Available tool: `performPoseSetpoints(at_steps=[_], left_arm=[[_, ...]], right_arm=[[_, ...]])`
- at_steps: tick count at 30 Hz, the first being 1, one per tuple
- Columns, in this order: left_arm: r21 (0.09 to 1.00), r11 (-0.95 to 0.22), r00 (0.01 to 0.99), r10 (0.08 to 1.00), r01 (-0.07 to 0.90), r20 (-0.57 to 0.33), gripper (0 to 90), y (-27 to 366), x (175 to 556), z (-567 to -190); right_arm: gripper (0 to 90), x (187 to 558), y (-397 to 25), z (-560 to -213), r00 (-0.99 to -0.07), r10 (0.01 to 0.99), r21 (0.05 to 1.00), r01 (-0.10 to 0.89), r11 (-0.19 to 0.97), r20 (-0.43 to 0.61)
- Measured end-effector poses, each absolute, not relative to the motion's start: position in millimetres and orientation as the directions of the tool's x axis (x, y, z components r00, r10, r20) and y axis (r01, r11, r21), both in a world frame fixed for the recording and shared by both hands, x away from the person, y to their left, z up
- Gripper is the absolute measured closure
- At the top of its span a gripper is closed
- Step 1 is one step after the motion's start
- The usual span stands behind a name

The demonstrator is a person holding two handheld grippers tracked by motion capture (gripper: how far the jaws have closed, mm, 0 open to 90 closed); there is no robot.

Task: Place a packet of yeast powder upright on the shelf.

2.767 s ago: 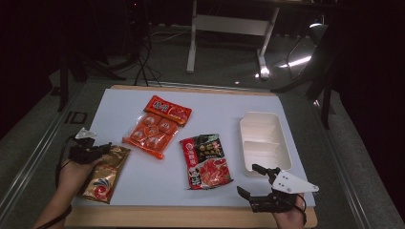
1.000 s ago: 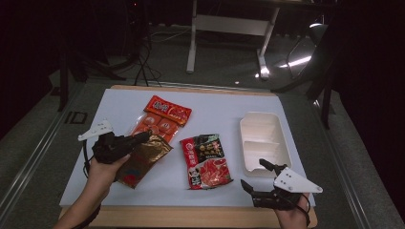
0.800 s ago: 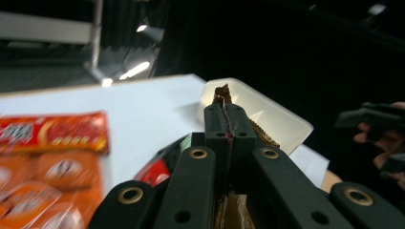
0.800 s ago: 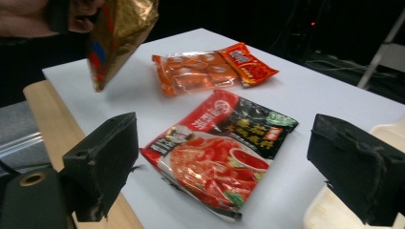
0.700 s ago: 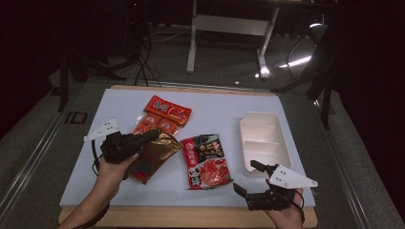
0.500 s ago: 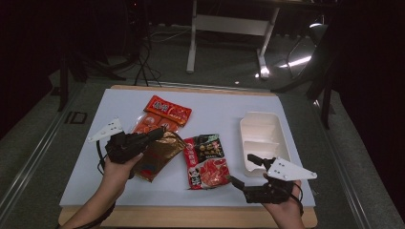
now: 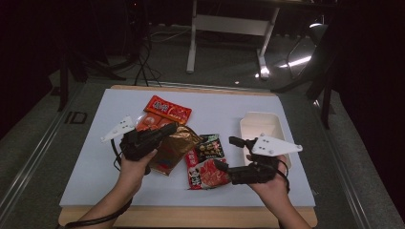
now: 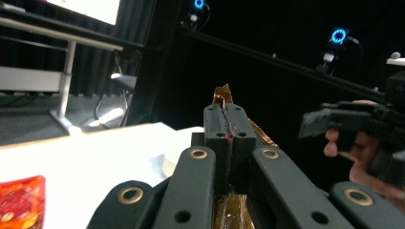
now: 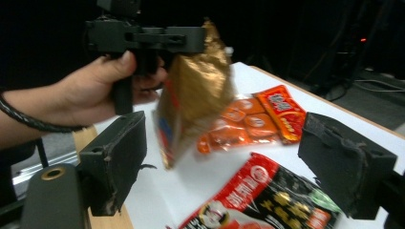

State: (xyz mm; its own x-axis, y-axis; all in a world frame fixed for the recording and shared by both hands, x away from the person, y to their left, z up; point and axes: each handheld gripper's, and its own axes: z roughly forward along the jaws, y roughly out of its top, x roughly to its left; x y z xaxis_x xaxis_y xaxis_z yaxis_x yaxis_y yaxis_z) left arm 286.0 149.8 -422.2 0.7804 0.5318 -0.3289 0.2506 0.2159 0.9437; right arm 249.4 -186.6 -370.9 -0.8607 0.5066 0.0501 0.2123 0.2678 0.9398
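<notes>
Here the left tongs (image 7: pixel 167 131) are clamped on the top edge of a gold snack bag (image 7: pixel 173 149), which hangs from them, lifted off the white table (image 7: pixel 95 162). In the left gripper view the two jaws meet with only a crumpled sliver of gold foil (image 8: pixel 222 93) poking out above them. Taking the gold bag as the landmark: just behind it lie two orange-red packets (image 7: pixel 165 114), one partly hidden by it; just beside it, toward the person's right, lies a red-and-black packet (image 7: pixel 206 161), flat on the table. Farther to that side stands a white tray (image 7: pixel 260 125), well apart from the bag. The right tongs (image 7: pixel 225 153) are spread wide, holding nothing, low over the red-and-black packet (whether they touch it cannot be told). In the right gripper view the jaws stand far apart, with the gold bag (image 9: pixel 193 90) dangling tilted between them farther off, under the left hand (image 9: pixel 90 90).
</notes>
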Motion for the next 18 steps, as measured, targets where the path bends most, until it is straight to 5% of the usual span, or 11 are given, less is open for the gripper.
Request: performPoseSetpoints(at_steps=[9, 18], left_arm=[[0.936, 0.264, 0.818, 0.466, 0.234, -0.336, 90.0, 125, 288, -421], [0.93, 0.31, 0.841, 0.435, 0.197, -0.323, 90.0, 105, 287, -421]], right_arm=[[28.2, 273, -171, -382, -0.878, 0.461, 0.935, 0.26, 0.242, 0.125], [67.8, 284, -168, -384, -0.882, 0.459, 0.918, 0.265, 0.295, 0.107]])
